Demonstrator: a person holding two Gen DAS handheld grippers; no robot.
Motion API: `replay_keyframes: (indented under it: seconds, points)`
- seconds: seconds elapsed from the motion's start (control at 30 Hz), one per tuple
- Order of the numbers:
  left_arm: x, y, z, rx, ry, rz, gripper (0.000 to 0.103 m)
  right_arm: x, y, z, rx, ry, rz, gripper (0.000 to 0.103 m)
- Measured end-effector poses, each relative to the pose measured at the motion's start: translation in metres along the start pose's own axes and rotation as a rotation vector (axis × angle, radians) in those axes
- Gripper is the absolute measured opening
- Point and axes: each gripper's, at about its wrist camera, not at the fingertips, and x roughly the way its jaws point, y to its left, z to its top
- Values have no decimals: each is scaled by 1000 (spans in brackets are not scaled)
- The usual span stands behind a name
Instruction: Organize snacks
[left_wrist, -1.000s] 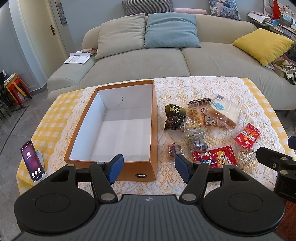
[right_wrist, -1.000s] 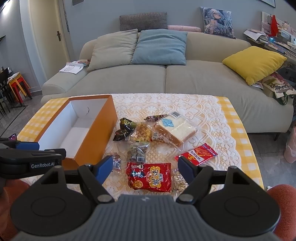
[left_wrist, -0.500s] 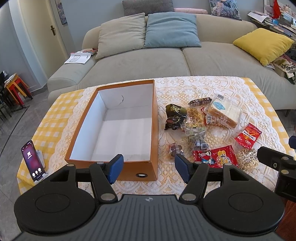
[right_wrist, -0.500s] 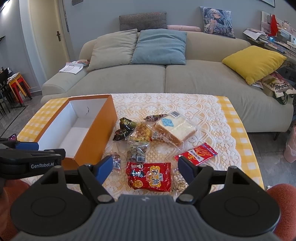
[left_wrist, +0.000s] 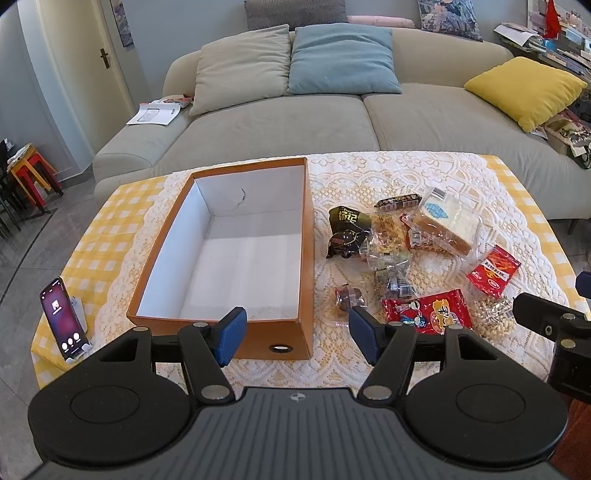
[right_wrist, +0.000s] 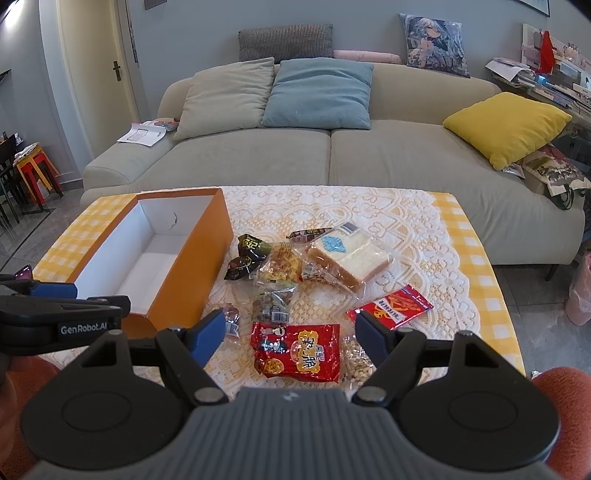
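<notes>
An orange box with a white, bare inside stands on the left of the table. To its right lie several snack packs: a wrapped bread slice, a black pack, a big red pack, a small red pack, and a clear pack of peanuts. My left gripper hangs open over the box's near end. Above the big red pack my right gripper stands open. Neither holds anything.
A phone leans on a stand at the table's near left corner. The table wears a yellow checked cloth with white lace on top. A beige sofa with cushions runs behind the table.
</notes>
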Motion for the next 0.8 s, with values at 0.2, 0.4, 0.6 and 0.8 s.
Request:
replay_keyframes:
  seconds: [0.2, 0.4, 0.6, 0.8]
  points:
    - [0, -1, 1, 0, 0, 0, 75, 1, 0, 0, 3, 3, 0, 76]
    - [0, -2, 1, -1, 3, -2, 75, 2, -1, 0, 4, 7, 1, 76]
    - [0, -1, 1, 0, 1, -1, 75, 4, -1, -1, 4, 9, 2, 76]
    - [0, -1, 1, -1, 1, -3, 75, 3, -1, -1, 5, 8, 3, 76]
